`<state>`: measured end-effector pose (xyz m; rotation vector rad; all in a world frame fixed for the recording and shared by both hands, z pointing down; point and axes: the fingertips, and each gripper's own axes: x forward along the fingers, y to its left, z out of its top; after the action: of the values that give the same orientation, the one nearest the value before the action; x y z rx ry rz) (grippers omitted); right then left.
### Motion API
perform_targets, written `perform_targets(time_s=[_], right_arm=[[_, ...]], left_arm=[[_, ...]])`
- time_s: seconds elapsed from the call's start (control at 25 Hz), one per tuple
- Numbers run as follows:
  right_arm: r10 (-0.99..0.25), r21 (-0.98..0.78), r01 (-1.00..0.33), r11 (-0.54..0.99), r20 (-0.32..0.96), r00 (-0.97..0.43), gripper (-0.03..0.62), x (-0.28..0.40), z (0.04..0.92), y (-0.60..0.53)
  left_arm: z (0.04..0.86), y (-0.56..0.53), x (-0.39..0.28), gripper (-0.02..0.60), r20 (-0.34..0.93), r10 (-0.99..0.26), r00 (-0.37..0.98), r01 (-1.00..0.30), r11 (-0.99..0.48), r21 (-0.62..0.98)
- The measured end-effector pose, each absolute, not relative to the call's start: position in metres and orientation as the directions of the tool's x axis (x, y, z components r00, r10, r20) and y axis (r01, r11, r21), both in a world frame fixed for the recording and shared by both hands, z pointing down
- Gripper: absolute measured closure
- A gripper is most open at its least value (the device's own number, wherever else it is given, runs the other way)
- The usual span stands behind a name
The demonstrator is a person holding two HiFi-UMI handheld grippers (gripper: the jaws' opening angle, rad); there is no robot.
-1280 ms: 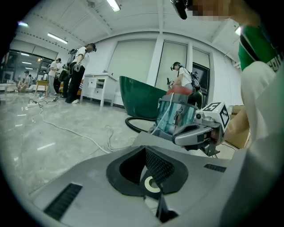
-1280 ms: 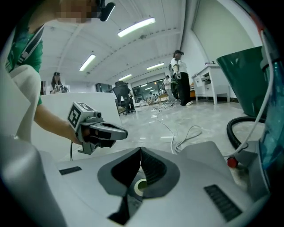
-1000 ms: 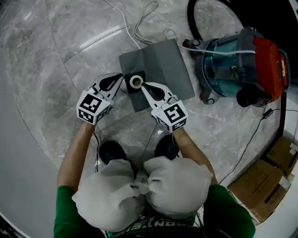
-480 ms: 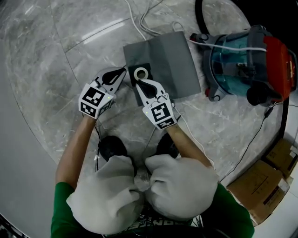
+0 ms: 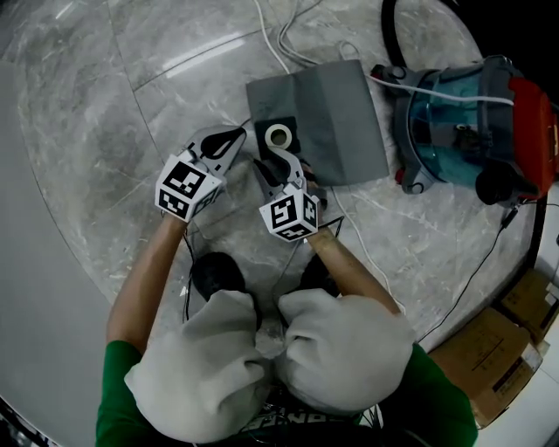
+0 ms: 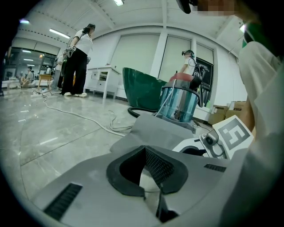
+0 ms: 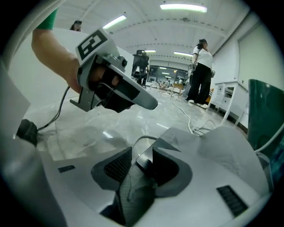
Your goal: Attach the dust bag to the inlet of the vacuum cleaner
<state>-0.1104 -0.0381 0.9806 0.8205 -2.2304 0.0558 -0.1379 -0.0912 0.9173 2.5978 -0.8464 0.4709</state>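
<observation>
The grey dust bag [image 5: 327, 118] lies flat on the marble floor. Its black collar [image 5: 272, 150] with a white ring opening [image 5: 279, 135] faces me. The teal vacuum cleaner [image 5: 458, 131] with a red top stands to the bag's right. My right gripper [image 5: 281, 159] is at the collar's near edge. Its jaws have just been opening and now stand open, with the collar's corner [image 7: 145, 160] between them. My left gripper [image 5: 240, 133] hovers just left of the collar, shut and holding nothing. In the right gripper view the left gripper [image 7: 153, 105] hangs above the floor.
White cables [image 5: 279, 39] and a black hose [image 5: 393, 17] lie beyond the bag. A thin black cord [image 5: 472, 262] runs to cardboard boxes [image 5: 498, 349] at the lower right. My shoes [image 5: 218, 278] are close below the grippers. People [image 6: 77, 57] stand far off.
My right gripper has rolled and sunk toward the collar's near edge, so its marker cube now faces up. The left gripper has hardly moved.
</observation>
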Motion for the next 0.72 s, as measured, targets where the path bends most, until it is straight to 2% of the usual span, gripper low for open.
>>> perform_targets(time_s=[0.16, 0.44, 0.72], right_arm=[[-0.595, 0.276, -0.593, 0.756, 0.667, -0.448, 0.461, -0.104, 0.984, -0.044], [-0.667, 0.262, -0.688, 0.677, 0.613, -0.423, 0.462, -0.081, 0.959, -0.052], [-0.763, 0.247, -0.798, 0.550, 0.537, -0.360, 0.474, -0.030, 0.920, -0.069]], left_arm=[[0.919, -0.090, -0.138, 0.578, 0.425, -0.487, 0.763, -0.612, -0.756, 0.232], [0.921, -0.090, -0.129, 0.578, 0.435, -0.472, 0.767, -0.601, -0.767, 0.226], [0.910, -0.092, -0.082, 0.578, 0.407, -0.420, 0.811, -0.533, -0.818, 0.218]])
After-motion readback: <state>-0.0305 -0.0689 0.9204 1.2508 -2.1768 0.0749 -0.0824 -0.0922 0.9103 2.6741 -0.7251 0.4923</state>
